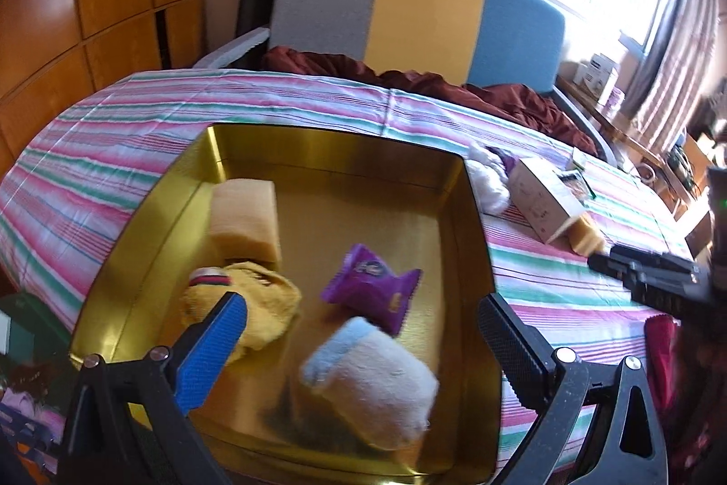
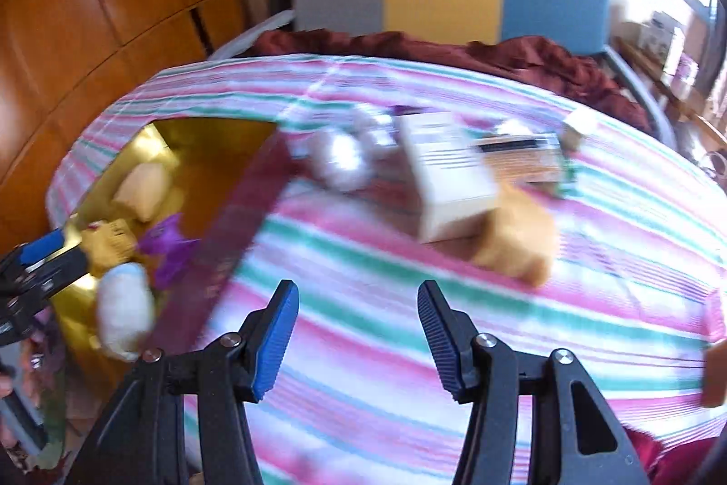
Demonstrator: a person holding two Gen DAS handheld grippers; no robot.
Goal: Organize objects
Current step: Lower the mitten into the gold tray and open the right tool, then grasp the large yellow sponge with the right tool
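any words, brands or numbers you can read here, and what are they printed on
None can be read.
purple snack packet in the gold tin: has a printed logo, too blurred to read.
white box on the striped sheet: faint markings, too small to read.
boxes by the window: print too small and washed out.

A bed with a striped sheet (image 1: 136, 112) carries everything. On it lie a gold tin (image 1: 472, 212), a white box (image 1: 540, 203), a white fluffy thing (image 1: 488, 180), a tan sponge (image 2: 518, 244) touching the box, and a rumpled maroon blanket (image 1: 522, 98) by the headboard.
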